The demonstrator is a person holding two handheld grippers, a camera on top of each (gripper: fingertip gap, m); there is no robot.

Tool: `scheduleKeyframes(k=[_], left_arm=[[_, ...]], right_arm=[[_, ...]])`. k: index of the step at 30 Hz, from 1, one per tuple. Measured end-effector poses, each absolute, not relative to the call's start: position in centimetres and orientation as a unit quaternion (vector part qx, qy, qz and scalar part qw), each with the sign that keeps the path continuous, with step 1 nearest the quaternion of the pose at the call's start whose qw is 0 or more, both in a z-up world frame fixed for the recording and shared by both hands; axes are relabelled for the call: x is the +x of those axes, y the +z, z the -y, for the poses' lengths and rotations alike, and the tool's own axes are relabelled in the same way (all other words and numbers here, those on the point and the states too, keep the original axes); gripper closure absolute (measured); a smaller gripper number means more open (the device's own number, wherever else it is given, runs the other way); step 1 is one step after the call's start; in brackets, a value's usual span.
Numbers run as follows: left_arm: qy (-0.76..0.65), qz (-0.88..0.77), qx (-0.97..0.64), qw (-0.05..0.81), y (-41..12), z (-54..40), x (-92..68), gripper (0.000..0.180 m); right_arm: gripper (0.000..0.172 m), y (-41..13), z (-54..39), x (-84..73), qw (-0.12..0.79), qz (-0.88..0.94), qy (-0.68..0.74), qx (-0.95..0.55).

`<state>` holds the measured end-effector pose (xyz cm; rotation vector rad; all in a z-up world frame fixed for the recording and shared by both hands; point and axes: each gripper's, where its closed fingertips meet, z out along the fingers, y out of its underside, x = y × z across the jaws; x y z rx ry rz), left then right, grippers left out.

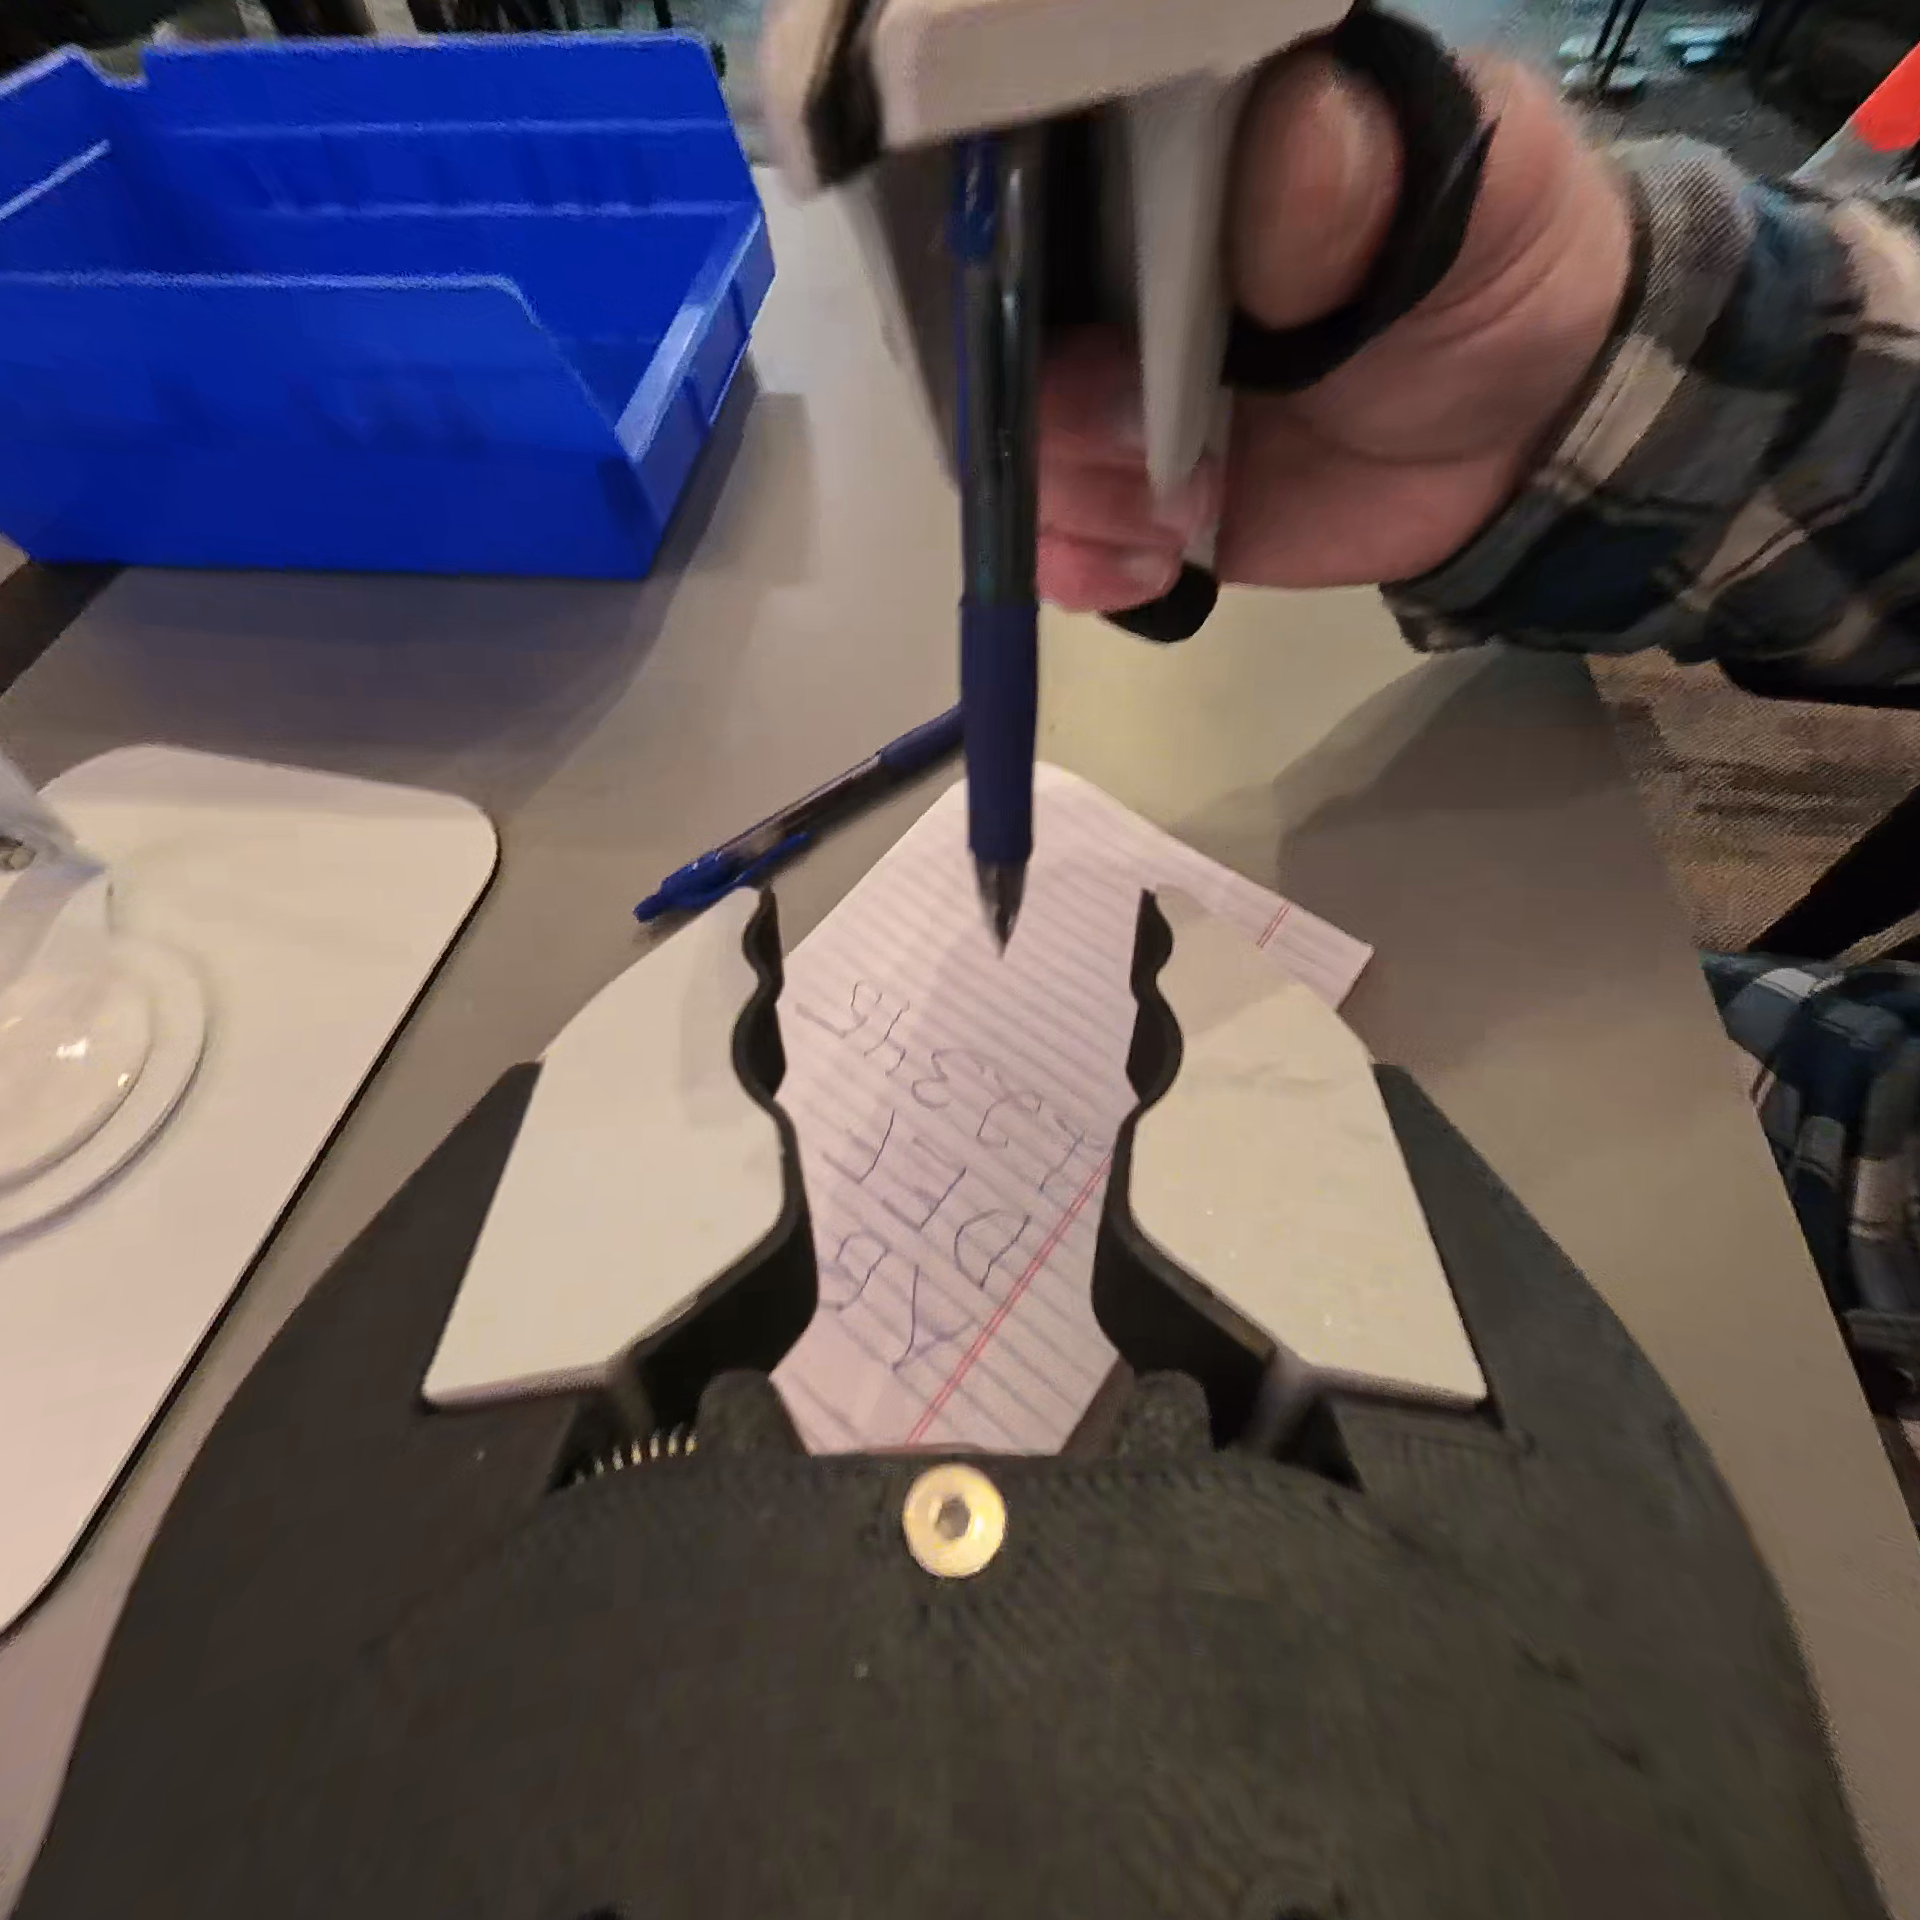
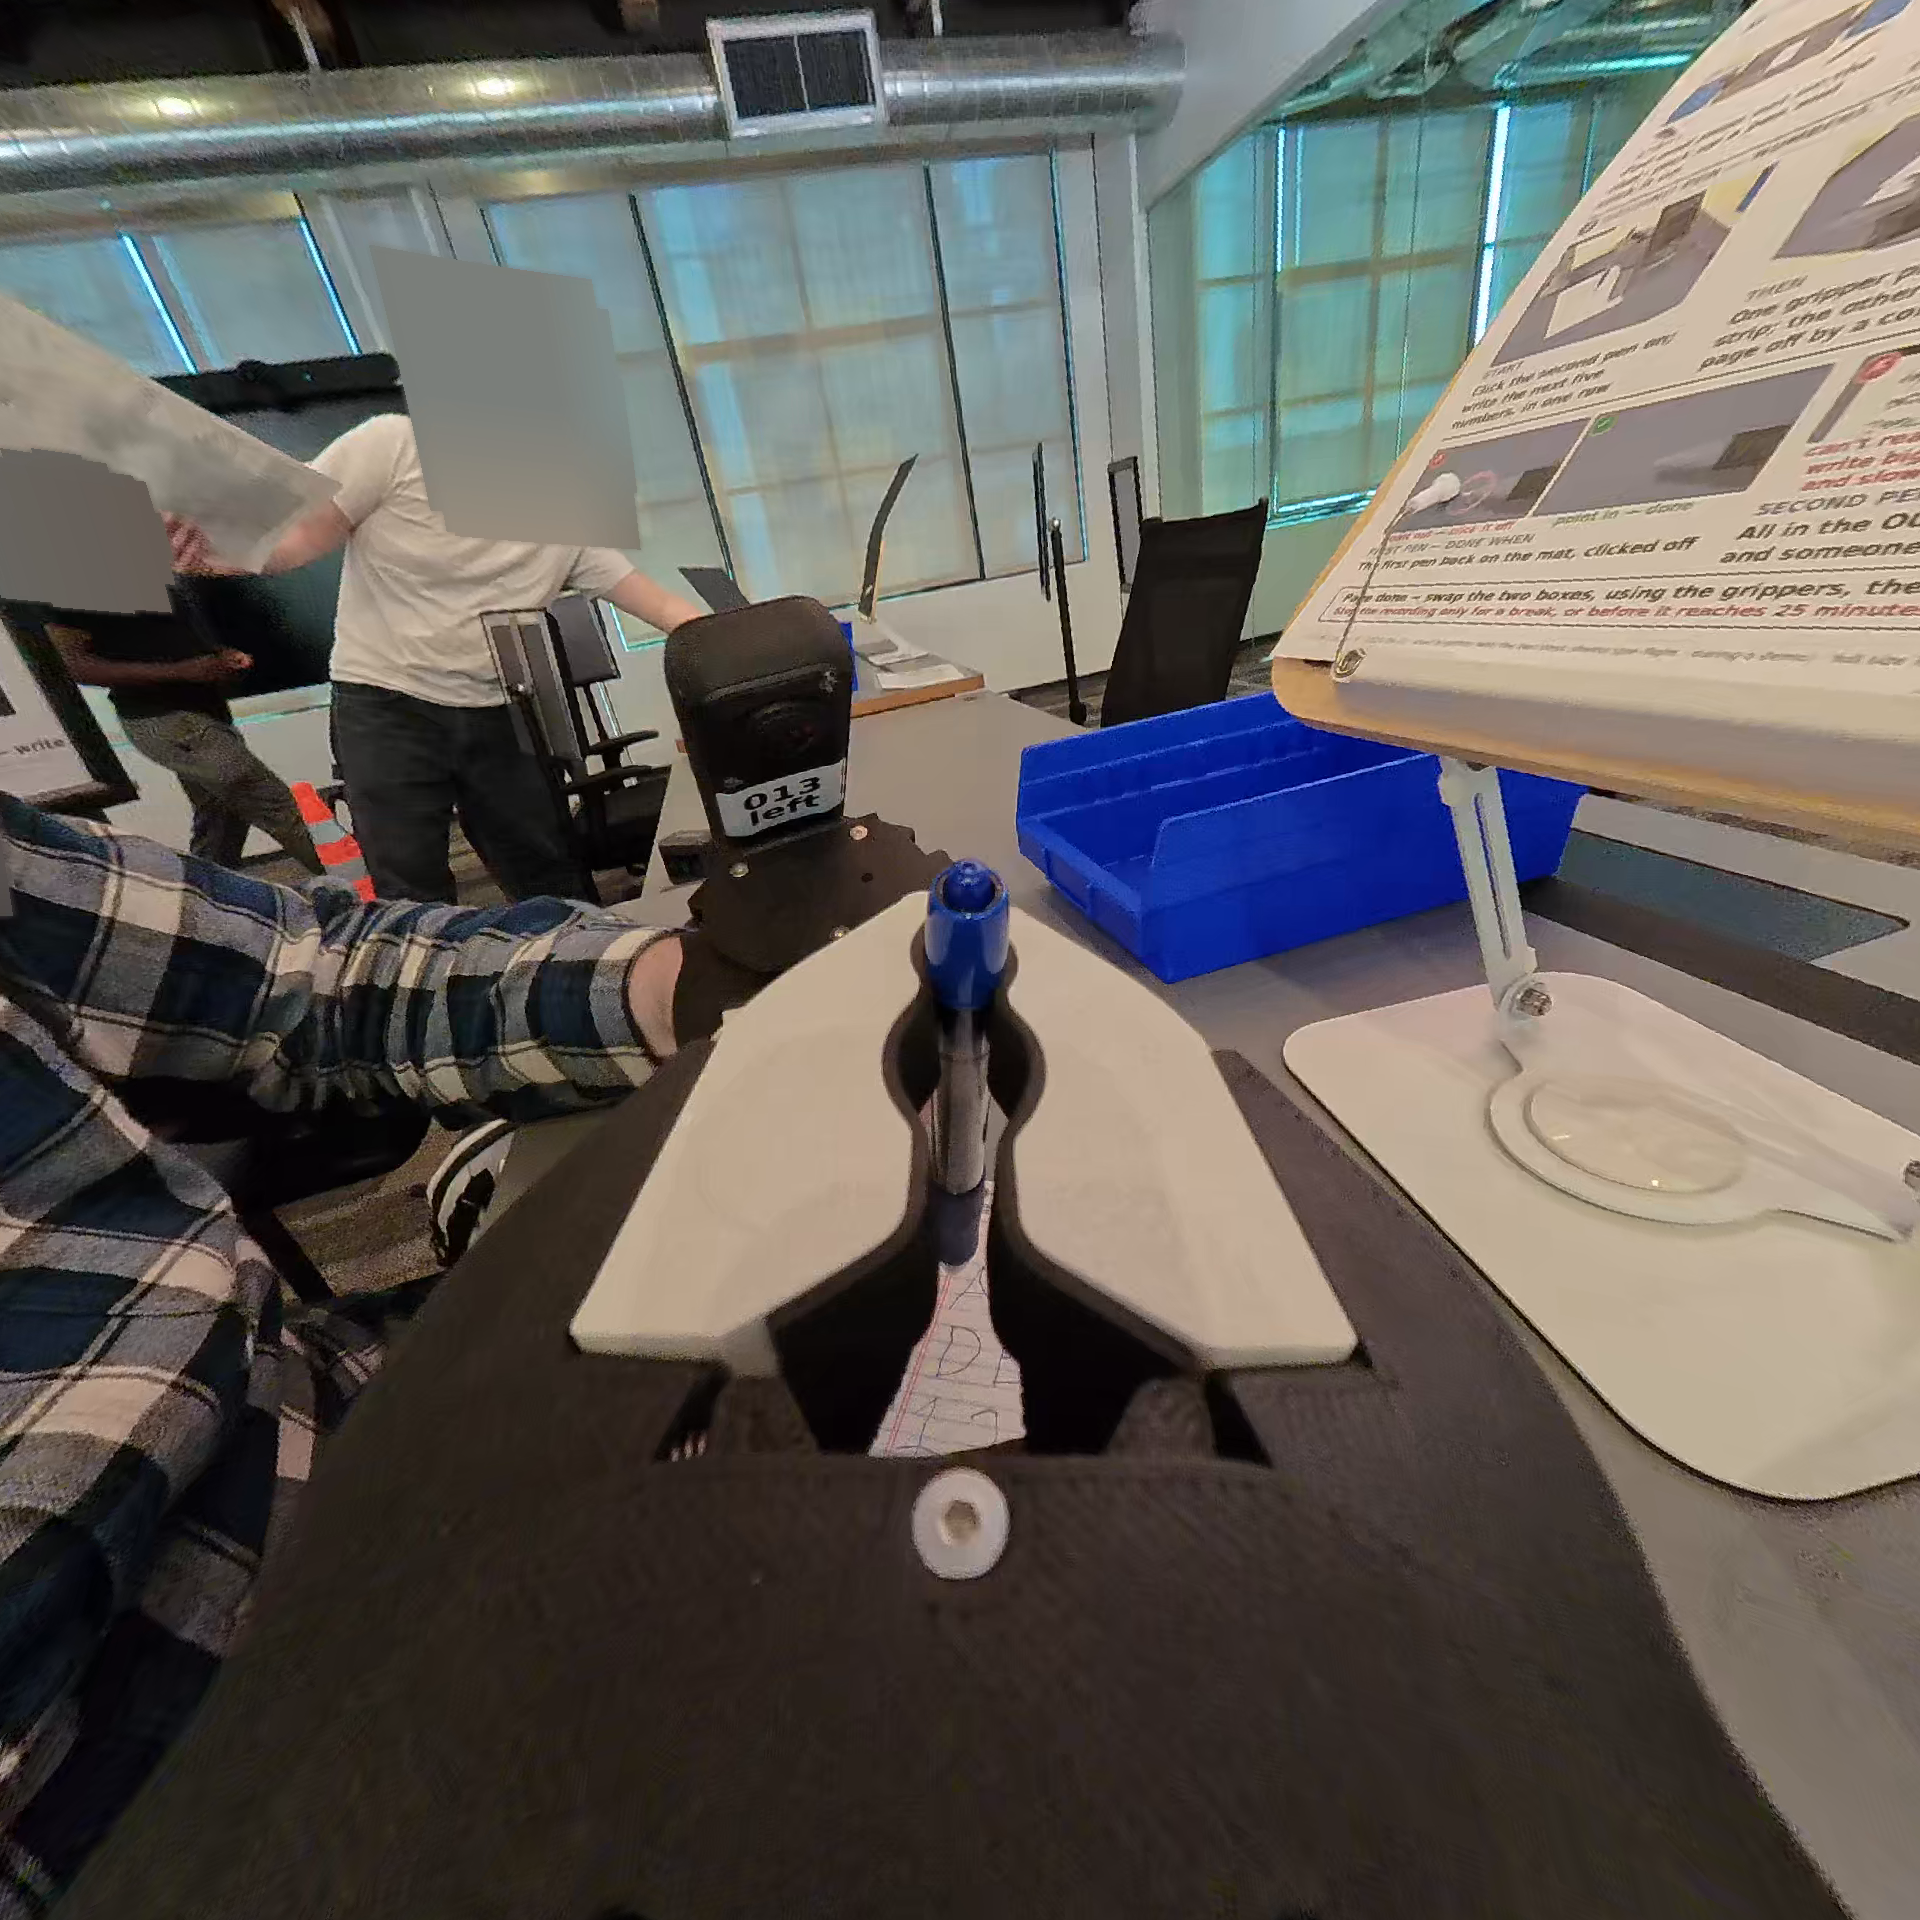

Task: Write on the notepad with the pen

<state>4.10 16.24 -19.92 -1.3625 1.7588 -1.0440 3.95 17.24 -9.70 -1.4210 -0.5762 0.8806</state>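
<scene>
Right gripper [image 2: 961, 1049] clenched on blue pen [image 1: 1000, 717], held upright, tip just above lined notepad [image 1: 935, 1039] on grey table [image 1: 520, 665]; contact with paper unclear through blur. Left gripper [image 1: 956, 935] released, fingers spread over notepad, nothing between pads. Second pen [image 1: 790, 821] lying beside notepad. Blue bin [image 1: 364, 312] beyond.

From my left cam: bare table [image 1: 582, 665] runs between the bin [image 1: 364, 312] at upper left and the notepad [image 1: 966, 1039] at centre, w/ only a spare pen [image 1: 800, 816] lying across it just beside the pad. Stand base [image 1: 208, 1039] blocks the left edge. R gripper [image 1: 997, 135] w/ its upright pen [image 1: 997, 623] fills the top centre, over the pad.
</scene>
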Motion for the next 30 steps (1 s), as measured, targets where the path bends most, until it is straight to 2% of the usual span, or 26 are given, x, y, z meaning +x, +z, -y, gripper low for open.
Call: scheduleKeyframes(k=[2, 7, 10, 13, 19, 20, 21, 25, 30], left_arm=[[-0.411, -0.676, -0.517, 0.327, -20.0, -15.8, 4.6, 0.118], [-0.432, -0.669, -0.510, 0.325, -20.2, -15.7, 5.2, 0.140], [-0.428, -0.670, -0.515, 0.319, -20.7, -16.0, 5.3, 0.145], [-0.434, -0.670, -0.514, 0.315, -21.0, -16.1, 5.3, 0.169], [-0.451, -0.660, -0.517, 0.305, -21.2, -16.1, 5.3, 0.169], [-0.459, -0.653, -0.523, 0.299, -21.1, -16.2, 5.4, 0.169], [-0.469, -0.647, -0.528, 0.288, -21.0, -16.2, 5.3, 0.169], [-0.516, -0.620, -0.534, 0.253, -20.8, -16.1, 5.1, 0.169], [-0.542, -0.605, -0.534, 0.234, -20.5, -16.2, 5.3, 0.170]], right_arm=[[0.167, -10.0, -17.8, 3.6, 0.628, 0.253, 0.377, -0.631], [0.168, -10.9, -18.5, 3.5, 0.620, 0.252, 0.366, -0.647], [0.167, -11.5, -18.8, 3.6, 0.615, 0.248, 0.366, -0.653], [0.167, -12.1, -18.9, 3.5, 0.610, 0.250, 0.364, -0.659], [0.167, -12.1, -19.2, 3.7, 0.624, 0.243, 0.356, -0.652], [0.158, -11.9, -19.4, 3.8, 0.629, 0.244, 0.346, -0.652], [0.135, -11.7, -19.8, 4.1, 0.633, 0.240, 0.333, -0.656], [0.099, -10.0, -19.7, 5.3, 0.658, 0.272, 0.275, -0.646], [0.087, -10.3, -19.1, 4.4, 0.633, 0.397, 0.142, -0.649]])
